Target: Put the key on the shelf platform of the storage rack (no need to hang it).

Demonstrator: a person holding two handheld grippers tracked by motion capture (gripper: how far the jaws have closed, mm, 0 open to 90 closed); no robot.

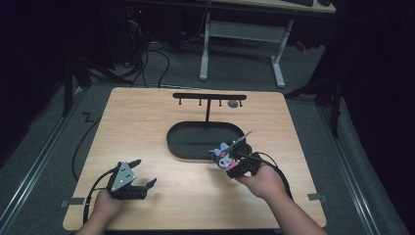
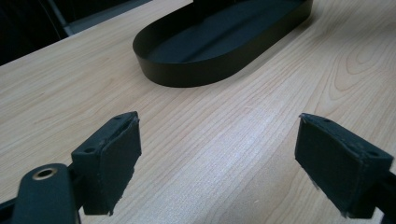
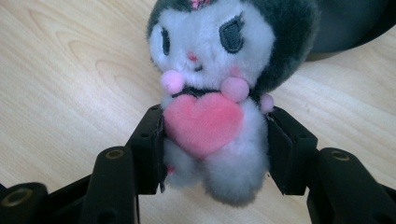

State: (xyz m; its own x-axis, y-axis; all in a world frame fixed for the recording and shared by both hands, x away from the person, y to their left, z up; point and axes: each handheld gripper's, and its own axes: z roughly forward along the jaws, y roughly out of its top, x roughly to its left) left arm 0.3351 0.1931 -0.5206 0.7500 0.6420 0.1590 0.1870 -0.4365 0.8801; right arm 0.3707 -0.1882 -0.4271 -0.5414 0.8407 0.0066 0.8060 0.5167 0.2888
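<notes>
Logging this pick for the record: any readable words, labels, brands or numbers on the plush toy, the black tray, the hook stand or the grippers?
None can be read.
Plush toy, held in the right gripper: embroidered face and pink heart, no lettering.
Black tray, hook stand, left gripper: plain, no markings visible.
</notes>
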